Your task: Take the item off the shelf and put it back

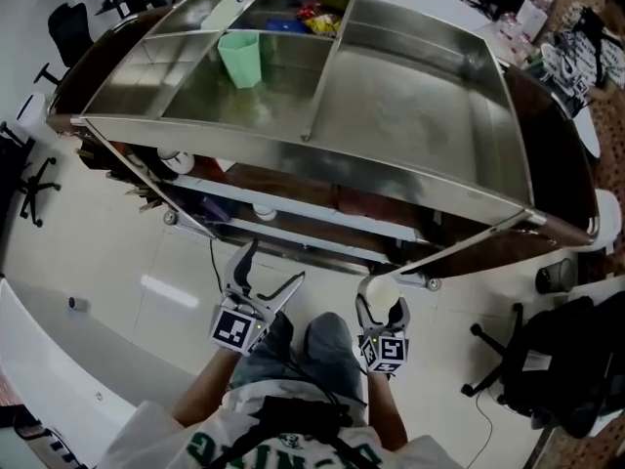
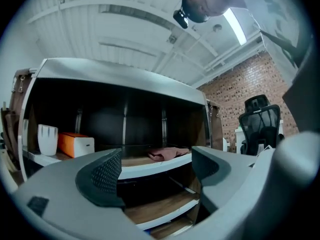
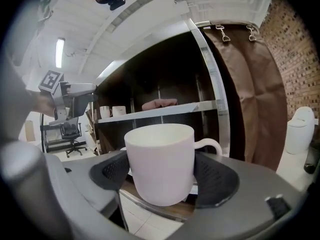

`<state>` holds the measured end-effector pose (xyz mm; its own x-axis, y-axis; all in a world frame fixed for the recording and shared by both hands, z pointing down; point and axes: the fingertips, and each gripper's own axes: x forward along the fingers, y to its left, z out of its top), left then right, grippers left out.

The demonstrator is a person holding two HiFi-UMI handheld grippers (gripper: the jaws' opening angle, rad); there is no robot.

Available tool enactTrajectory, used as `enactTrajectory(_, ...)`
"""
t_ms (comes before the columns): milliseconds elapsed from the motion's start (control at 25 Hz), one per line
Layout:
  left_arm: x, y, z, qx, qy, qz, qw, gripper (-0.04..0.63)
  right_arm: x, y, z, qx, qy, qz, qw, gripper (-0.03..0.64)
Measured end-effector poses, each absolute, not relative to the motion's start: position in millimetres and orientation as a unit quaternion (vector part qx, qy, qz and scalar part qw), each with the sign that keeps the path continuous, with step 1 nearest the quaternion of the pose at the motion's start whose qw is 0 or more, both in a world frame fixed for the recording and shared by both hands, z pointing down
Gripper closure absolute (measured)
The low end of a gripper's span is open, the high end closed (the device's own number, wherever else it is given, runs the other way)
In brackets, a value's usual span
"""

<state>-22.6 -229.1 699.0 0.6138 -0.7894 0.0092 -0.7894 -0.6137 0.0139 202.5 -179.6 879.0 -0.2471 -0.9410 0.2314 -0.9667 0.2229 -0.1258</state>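
The white mug (image 3: 160, 164) stands upright at the centre of the right gripper view, clamped between the two dark pads of the right gripper (image 3: 162, 178), its handle pointing to the right of the frame; in the head view the same mug (image 1: 382, 288) shows low and right of centre, in front of the shelf unit (image 1: 420, 115) and off its boards. The left gripper (image 1: 270, 276) sits low and left of centre with its jaws spread and only air between them; its own view shows the left gripper (image 2: 155, 171) the same way.

On the unit's metal top, a green cup (image 1: 241, 59) stands upright in a compartment at upper left of centre; the compartment behind it holds small blue, red and yellow items (image 1: 305, 16), too small to tell apart. On a shelf board, two white mugs (image 3: 111, 111) stand side by side at left of centre; a reddish cloth (image 3: 159, 104) lies on a board above them; a white container (image 2: 47, 139) and an orange box (image 2: 75, 144) touch at the left edge of the left gripper view.
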Motion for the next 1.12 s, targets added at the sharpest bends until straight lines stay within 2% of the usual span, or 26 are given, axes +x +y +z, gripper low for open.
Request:
enactTrajectory(120,-32.6,-240.6,736.3,0.895,-0.446,0.000,-0.016,0.179,191.0,-212.3,905.5,0.604,-0.789,0.107,0.047,0.207)
enactTrajectory(400,-48.4,-249.5,765.5,0.882,-0.471,-0.018,-0.003,0.179,176.6,-328.3,974.5,0.597,-0.793,0.107,0.065,0.209)
enactTrajectory(600,-71.0,-240.1,766.7,0.864,-0.502,-0.027,0.008,0.179,174.2,-390.3,1000.2,0.599,-0.788,0.107,0.089,0.209)
enactTrajectory(840,-80.4,-230.3,753.5,0.861,-0.508,-0.015,-0.008,0.179,181.2,-406.4,1049.3,0.612,-0.768,0.147,0.118,0.206)
enactTrajectory(880,-80.5,-226.9,747.5,0.860,-0.509,-0.014,-0.011,0.179,185.1,-404.4,1053.6,0.618,-0.762,0.155,0.118,0.190)
enactTrajectory(960,-82.4,-219.2,733.0,0.861,-0.509,-0.004,-0.010,0.206,191.0,-394.6,1051.4,0.629,-0.748,0.188,0.101,0.066)
enactTrajectory(1120,-84.4,-205.6,690.0,0.864,-0.504,0.013,0.003,0.206,197.1,-341.0,1033.4,0.628,-0.733,0.243,0.098,0.052)
